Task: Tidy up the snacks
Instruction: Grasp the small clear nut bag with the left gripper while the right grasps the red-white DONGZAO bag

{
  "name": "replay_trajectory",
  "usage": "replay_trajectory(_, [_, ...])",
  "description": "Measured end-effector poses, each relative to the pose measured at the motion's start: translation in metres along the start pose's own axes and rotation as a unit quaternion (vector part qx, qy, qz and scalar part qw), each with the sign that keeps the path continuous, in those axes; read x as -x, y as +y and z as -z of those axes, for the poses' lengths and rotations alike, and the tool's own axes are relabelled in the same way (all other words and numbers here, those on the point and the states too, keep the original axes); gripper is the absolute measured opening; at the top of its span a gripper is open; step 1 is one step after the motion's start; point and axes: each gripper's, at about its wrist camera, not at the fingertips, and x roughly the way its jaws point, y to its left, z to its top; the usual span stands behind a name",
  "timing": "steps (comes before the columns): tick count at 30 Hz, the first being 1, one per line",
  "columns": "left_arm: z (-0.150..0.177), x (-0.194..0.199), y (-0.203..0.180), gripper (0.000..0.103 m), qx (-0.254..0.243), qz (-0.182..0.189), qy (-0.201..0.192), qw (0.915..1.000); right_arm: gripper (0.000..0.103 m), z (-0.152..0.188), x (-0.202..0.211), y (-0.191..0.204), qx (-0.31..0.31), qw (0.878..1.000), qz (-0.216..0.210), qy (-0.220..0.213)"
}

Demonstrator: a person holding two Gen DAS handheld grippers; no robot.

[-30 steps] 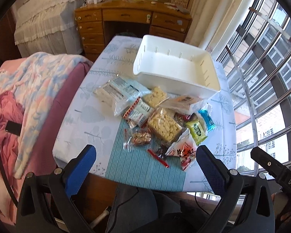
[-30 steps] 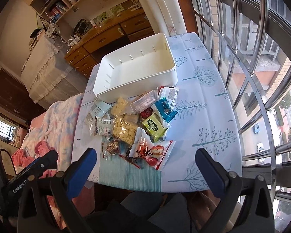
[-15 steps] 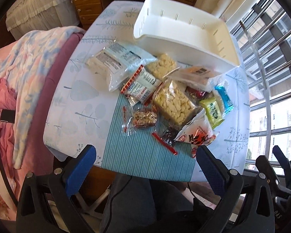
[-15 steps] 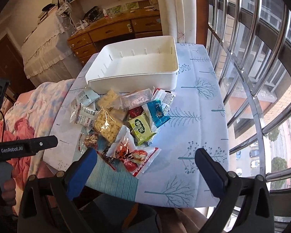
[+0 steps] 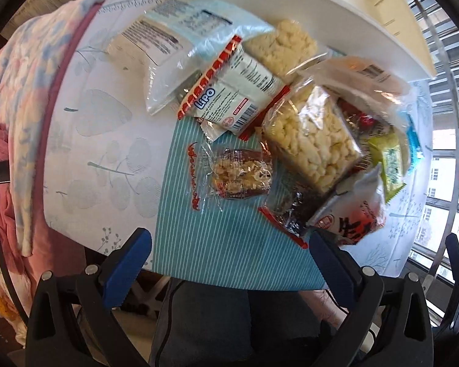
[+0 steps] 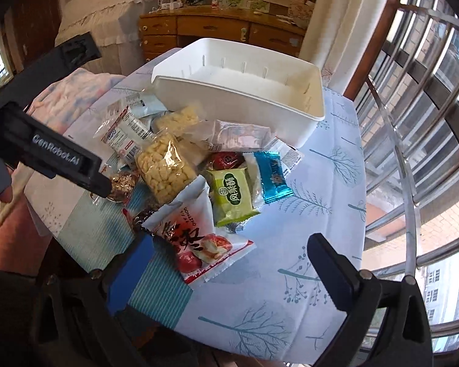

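Observation:
A pile of snack packets lies on the tablecloth in front of an empty white bin (image 5: 336, 9) (image 6: 244, 82). My left gripper (image 5: 226, 253) is open, low over the striped mat. A clear nut candy packet (image 5: 241, 174) lies just ahead of its fingers. Behind that are a Lipo packet (image 5: 229, 98) and a bag of pale puffs (image 5: 312, 140). My right gripper (image 6: 229, 250) is open, and a red-and-white packet (image 6: 195, 235) lies between and just ahead of its fingertips. A green packet (image 6: 234, 195) and a blue packet (image 6: 272, 177) lie beyond it.
The table's near edge is right under both grippers, with a person's lap below. A blanket-covered seat (image 5: 21, 98) borders the table's left side. Window bars (image 6: 413, 122) run along the right. A wooden desk (image 6: 217, 30) stands behind the bin. The left tool's black housing (image 6: 55, 156) crosses the right wrist view.
Both grippers have dropped and moved in toward the snack pile. The left now hovers near the nut candy packet and the right near the red-and-white packet. Both stay open.

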Motion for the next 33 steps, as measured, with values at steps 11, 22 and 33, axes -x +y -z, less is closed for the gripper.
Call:
replay_trajectory(11, [-0.039,-0.06,0.002,0.102,-0.004,0.017,0.111,0.9937,0.1,-0.003,-0.051,0.007,-0.032,0.997,-0.036,0.067])
replay_trajectory(22, [-0.076,-0.08,0.012,0.086,-0.009,0.017,0.143,0.9896,0.091,0.004,-0.094,0.018,-0.072,0.985,-0.07,0.143])
replay_trajectory(33, [-0.097,-0.089,0.004,0.067,-0.005,0.029,0.139,0.9898,0.064,0.011,-0.116,0.02,-0.085,0.983,-0.061,0.148])
